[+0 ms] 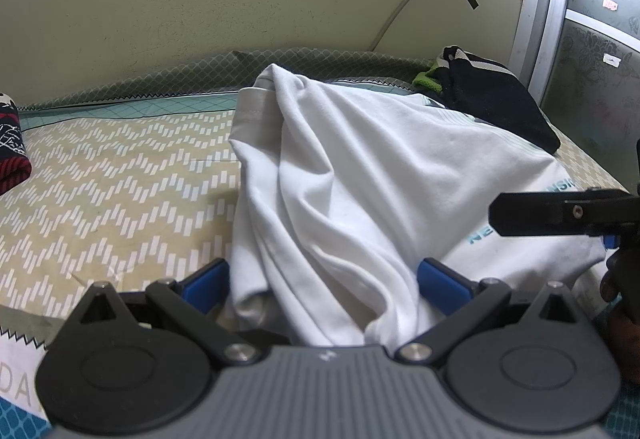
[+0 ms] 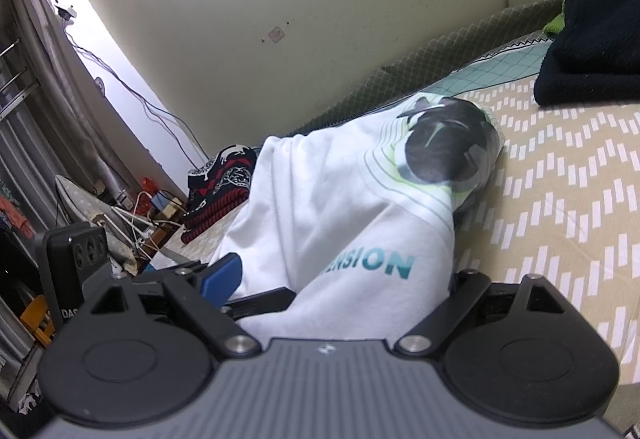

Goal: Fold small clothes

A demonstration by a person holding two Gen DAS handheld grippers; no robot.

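A small white T-shirt (image 1: pixel 360 167) with teal lettering and a dark round print lies bunched on the bed. In the left wrist view its near edge runs between the blue pads of my left gripper (image 1: pixel 324 279), whose jaws stand wide with cloth draped through them. In the right wrist view the shirt (image 2: pixel 340 207) fills the space between the fingers of my right gripper (image 2: pixel 340 279); one blue pad (image 2: pixel 224 275) shows at the left, the other is hidden by cloth. The right gripper's black finger (image 1: pixel 560 213) also shows at the right of the left wrist view.
The bed has a tan zigzag-patterned sheet (image 1: pixel 120 175). A folded dark navy garment (image 1: pixel 496 99) lies at the back right by the wall. A red and black patterned garment (image 2: pixel 224 183) lies at the bed's left end. Cables and clutter (image 2: pixel 132 215) sit beyond the bed.
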